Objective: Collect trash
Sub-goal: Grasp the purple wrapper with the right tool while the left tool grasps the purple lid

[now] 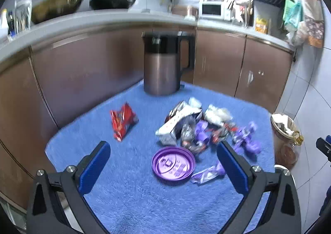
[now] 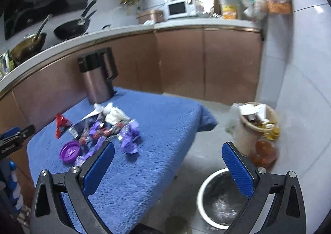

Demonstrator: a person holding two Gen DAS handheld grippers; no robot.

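A heap of crumpled wrappers (image 1: 194, 124) lies on the blue towel-covered table (image 1: 134, 192). A red snack packet (image 1: 122, 122) lies apart to the left, and a purple lid (image 1: 173, 163) lies at the front with a purple wrapper (image 1: 206, 174) beside it. My left gripper (image 1: 163, 151) is open and empty above the table, its jaws either side of the lid. My right gripper (image 2: 167, 151) is open and empty past the table's right edge, above a lined round bin (image 2: 221, 198) on the floor. The heap (image 2: 107, 128) and the lid (image 2: 70, 151) also show in the right wrist view.
A brown and black kettle (image 1: 163, 66) stands at the table's far edge. A full waste basket (image 2: 256, 124) with bottles beside it stands on the tiled floor (image 2: 300, 109) to the right. Brown cabinets (image 1: 227, 64) and a worktop with pans run behind.
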